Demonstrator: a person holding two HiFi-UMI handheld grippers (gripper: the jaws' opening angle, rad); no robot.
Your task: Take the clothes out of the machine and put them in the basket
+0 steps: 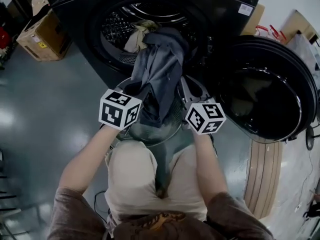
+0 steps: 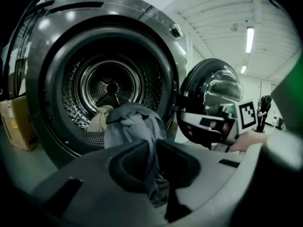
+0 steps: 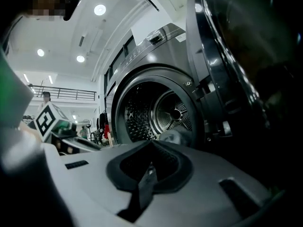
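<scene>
Left gripper [image 2: 151,150]: clamped on grey garment [image 2: 135,126]
Right gripper [image 3: 150,167]: jaws together, empty
Head view only: basket [image 1: 174,118] (under garment)

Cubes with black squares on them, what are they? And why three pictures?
The left cube and right cube belong to two grabbers a person holds. One picture comes from a camera on the person's head; the others from cameras riding on each grabber. The left claw pinches a grey garment hanging out of the open washing machine. The right claw is closed, seemingly empty. A beige cloth lies in the drum.
</scene>
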